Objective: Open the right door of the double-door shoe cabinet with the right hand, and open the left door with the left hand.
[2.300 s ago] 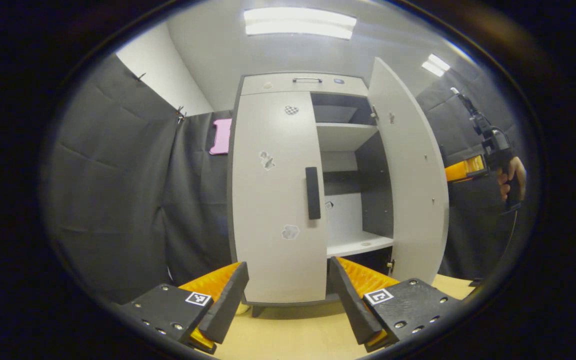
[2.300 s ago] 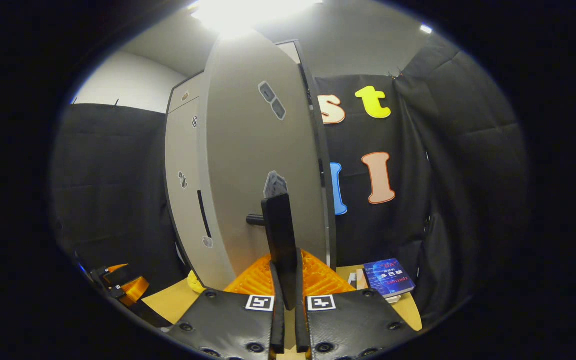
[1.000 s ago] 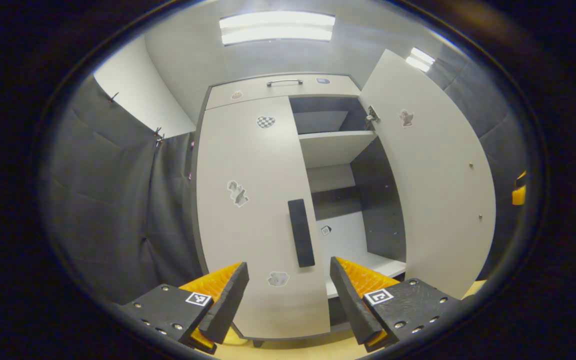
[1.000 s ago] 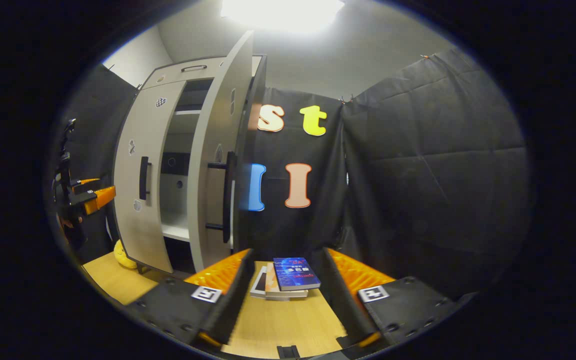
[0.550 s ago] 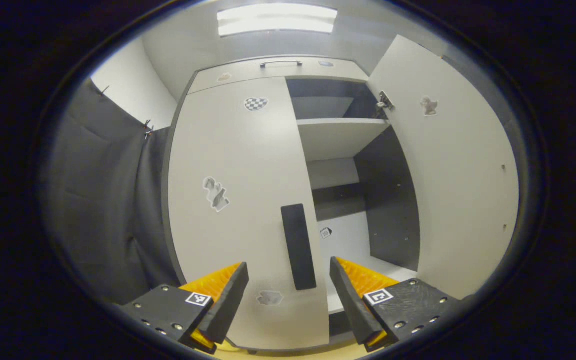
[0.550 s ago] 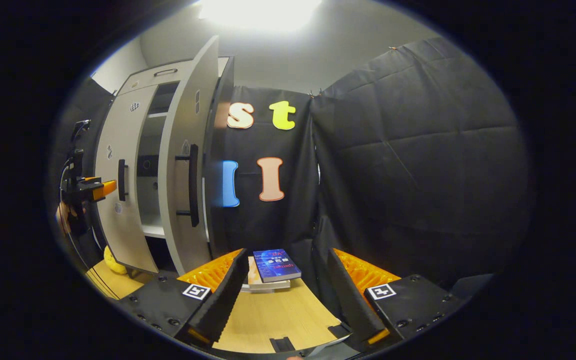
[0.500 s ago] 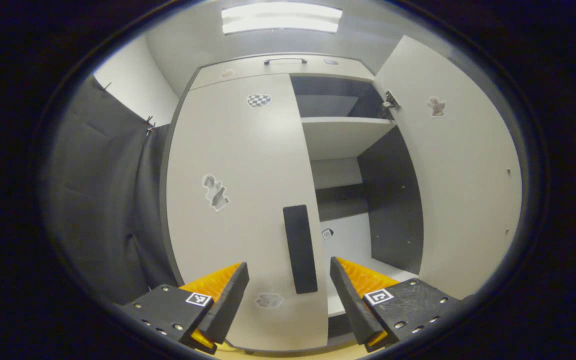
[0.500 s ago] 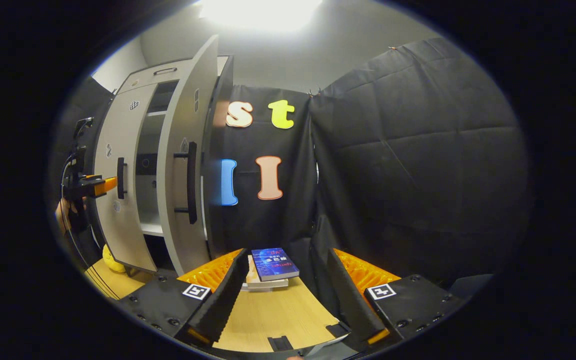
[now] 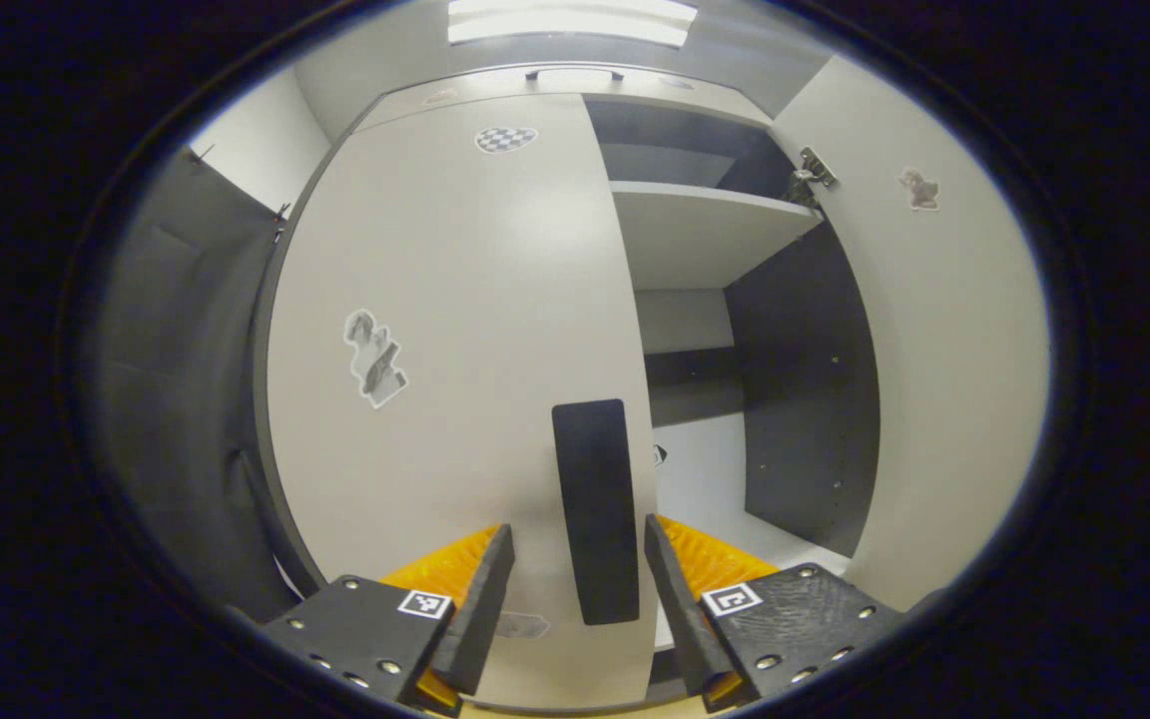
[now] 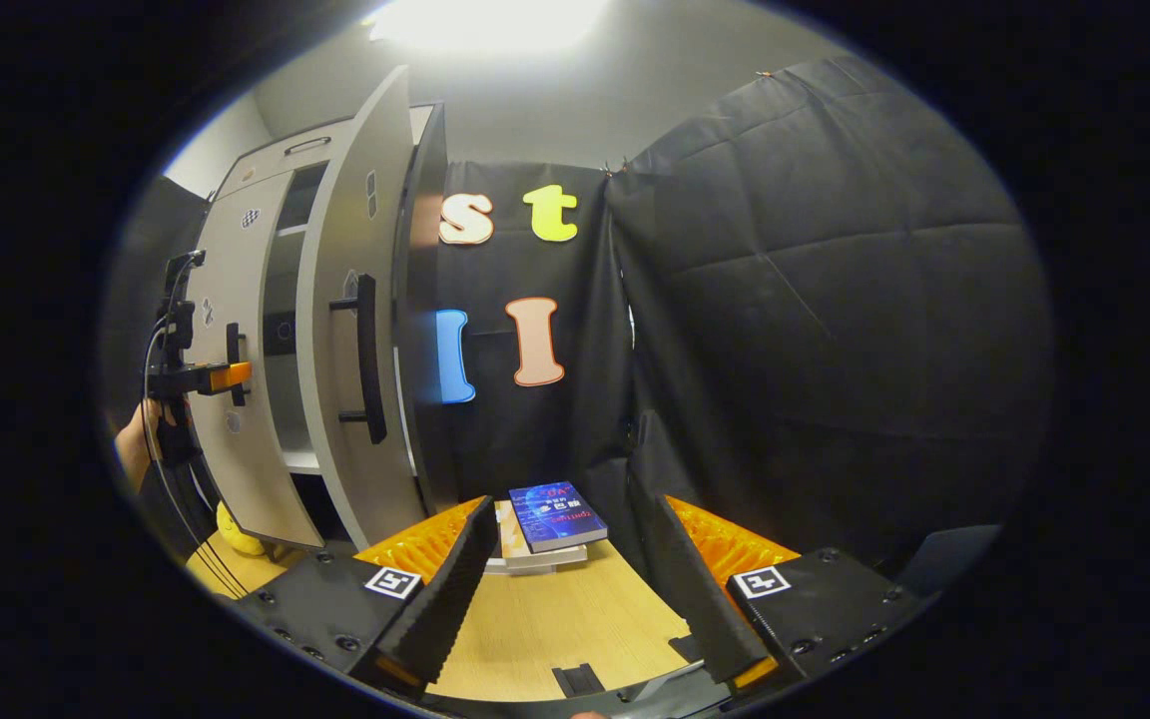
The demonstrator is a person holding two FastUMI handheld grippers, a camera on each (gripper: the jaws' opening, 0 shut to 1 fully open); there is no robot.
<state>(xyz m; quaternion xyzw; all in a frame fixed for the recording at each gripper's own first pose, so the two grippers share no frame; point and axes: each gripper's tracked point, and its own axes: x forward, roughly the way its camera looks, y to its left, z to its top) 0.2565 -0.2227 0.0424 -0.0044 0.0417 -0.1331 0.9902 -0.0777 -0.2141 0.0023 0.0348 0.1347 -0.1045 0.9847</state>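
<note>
Black left-door handle [image 9: 595, 509] sits between open left gripper [image 9: 575, 589] fingers.

The left door [image 9: 455, 330] is closed, its handle [image 9: 595, 509] between the left claw [image 9: 575, 589] fingers. The right door [image 9: 944, 350] stands open beside the shelves [image 9: 705, 230]. Books [image 10: 545, 524] lie on the worktop [image 10: 545, 629] right of the cabinet.
</note>
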